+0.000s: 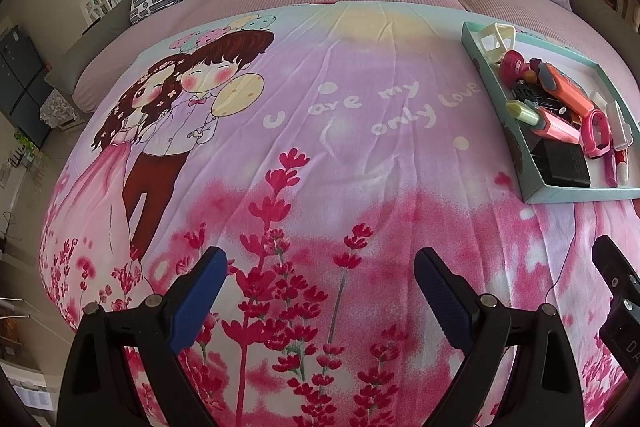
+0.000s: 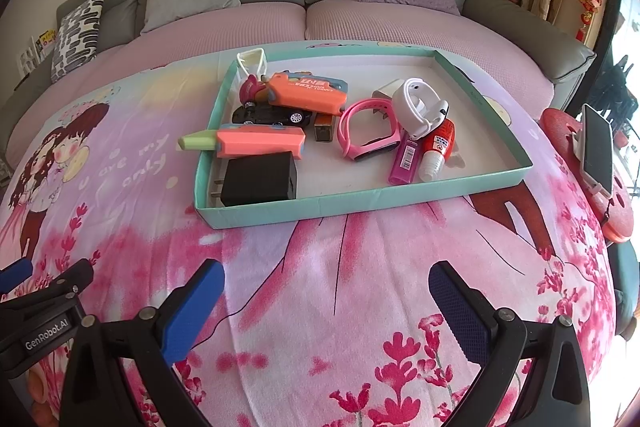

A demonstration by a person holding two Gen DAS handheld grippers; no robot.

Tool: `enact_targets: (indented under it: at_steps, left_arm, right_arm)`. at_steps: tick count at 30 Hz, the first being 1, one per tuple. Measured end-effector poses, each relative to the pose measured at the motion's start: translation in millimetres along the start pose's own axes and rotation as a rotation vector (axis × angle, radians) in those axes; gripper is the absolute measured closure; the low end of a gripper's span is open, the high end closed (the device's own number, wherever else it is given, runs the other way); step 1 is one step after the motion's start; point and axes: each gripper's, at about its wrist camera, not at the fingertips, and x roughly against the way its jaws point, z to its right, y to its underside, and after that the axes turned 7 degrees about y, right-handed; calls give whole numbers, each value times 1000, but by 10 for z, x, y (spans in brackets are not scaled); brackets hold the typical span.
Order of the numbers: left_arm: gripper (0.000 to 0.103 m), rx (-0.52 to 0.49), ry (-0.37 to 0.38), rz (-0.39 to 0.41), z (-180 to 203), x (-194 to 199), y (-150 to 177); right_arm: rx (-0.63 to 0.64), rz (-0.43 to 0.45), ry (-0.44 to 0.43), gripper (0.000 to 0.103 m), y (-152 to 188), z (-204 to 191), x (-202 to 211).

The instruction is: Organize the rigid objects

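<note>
A: What can you actually see in the tray (image 2: 360, 197)?

B: It sits on the pink printed blanket (image 2: 320, 307), far from both tools, with a heap of small things inside. Near its left corner lies a black charger (image 2: 260, 179). Behind that is an orange knife-shaped toy (image 2: 256, 143) whose green tip pokes out over the left wall. Further back a black toy car (image 2: 272, 115) is half buried under a second orange toy (image 2: 308, 93).

A: And on the right of the heap?

B: A pink wristband (image 2: 368, 135), a white wristband (image 2: 420, 107) lying over something pale I cannot make out, a purple tube (image 2: 404, 159) and a small red and white bottle (image 2: 436, 151). Its label is too small to read.

A: The tongs?

B: The right gripper (image 2: 326, 277) is spread wide over bare blanket, pinching nothing. The left gripper (image 1: 320, 263) is spread too, also empty, with the tray far off to its right and cut by the frame edge.

A: Anything else cut off?

B: A phone (image 2: 598, 147) on a red stand at the far right edge, partly cropped.
</note>
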Motion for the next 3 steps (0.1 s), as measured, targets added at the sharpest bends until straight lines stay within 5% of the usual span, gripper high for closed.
enact_targets:
  at_steps: [3]
  left_arm:
    - [8,-1,5,4,9,8,-2]
  right_arm:
    - [2,-2,0,0,10,-4,-6]
